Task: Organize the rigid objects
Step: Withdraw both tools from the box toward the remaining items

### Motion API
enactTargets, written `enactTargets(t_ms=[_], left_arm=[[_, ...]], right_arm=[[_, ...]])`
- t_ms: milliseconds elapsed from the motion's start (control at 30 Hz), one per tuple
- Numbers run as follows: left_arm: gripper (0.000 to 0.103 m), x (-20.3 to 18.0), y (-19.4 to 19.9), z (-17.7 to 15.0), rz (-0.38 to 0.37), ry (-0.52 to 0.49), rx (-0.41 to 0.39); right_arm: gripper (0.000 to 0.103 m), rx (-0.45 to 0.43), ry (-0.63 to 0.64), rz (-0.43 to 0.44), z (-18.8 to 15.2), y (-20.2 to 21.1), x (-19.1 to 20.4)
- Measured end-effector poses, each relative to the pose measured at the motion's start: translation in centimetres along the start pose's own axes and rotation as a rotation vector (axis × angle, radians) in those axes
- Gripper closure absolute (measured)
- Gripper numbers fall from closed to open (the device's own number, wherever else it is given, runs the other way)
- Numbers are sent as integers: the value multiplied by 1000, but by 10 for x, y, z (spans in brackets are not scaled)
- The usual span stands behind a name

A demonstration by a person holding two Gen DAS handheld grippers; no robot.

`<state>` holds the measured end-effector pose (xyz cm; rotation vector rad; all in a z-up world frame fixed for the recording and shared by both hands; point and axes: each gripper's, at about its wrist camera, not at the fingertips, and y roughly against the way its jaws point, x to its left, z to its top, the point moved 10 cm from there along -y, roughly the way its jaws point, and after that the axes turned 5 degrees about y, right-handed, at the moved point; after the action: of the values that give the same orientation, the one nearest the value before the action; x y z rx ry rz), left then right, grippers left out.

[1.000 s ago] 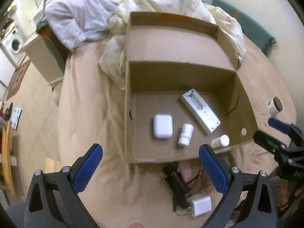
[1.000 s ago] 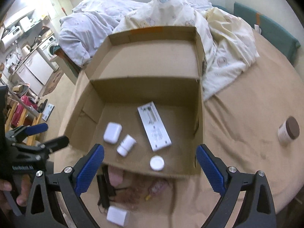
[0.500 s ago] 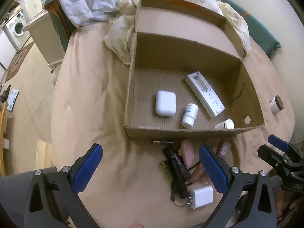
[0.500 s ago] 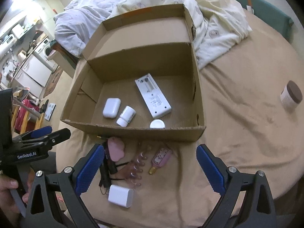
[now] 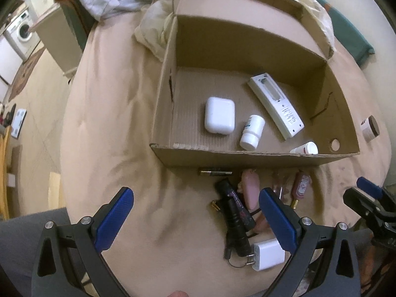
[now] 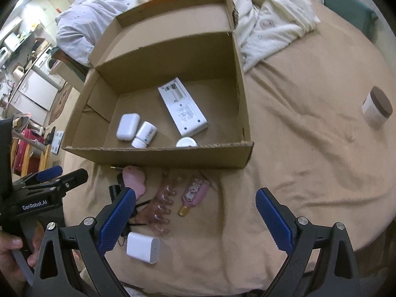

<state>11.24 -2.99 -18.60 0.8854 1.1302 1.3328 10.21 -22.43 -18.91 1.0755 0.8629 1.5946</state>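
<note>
We're holding both tongs wide apart, L gripper [image 5: 195,212] & R gripper [image 6: 195,212] gripping nothing, hovering over the bed. Cardboard box [image 6: 158,157] is holding earbud case [image 5: 219,115], remote [image 5: 276,105] & 2 bottles; flashlight [image 5: 234,219], charger [image 6: 143,247] are lying just outside its near wall.

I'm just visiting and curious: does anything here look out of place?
Yes: the brown-lidded white jar sits alone on the tan bedcover, far right of the open cardboard box, away from the other loose items.

Matt corrugated cardboard box [image 5: 247,157], glossy plastic case [image 5: 219,118]
</note>
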Motion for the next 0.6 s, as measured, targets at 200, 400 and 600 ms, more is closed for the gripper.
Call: enactTargets(t_ms=[200,400,600], left_arm=[[2,-5,-12,-6,1,5,36],[7,-9,-32,-17,-13,27,122],[45,-28,-55,-52,-75,9,256]], right_arm=[[0,20,-50,49,-1,-7,-4],[0,69,-80,54,-4,-23,-7],[0,70,-81,54,-3,-23,-6]])
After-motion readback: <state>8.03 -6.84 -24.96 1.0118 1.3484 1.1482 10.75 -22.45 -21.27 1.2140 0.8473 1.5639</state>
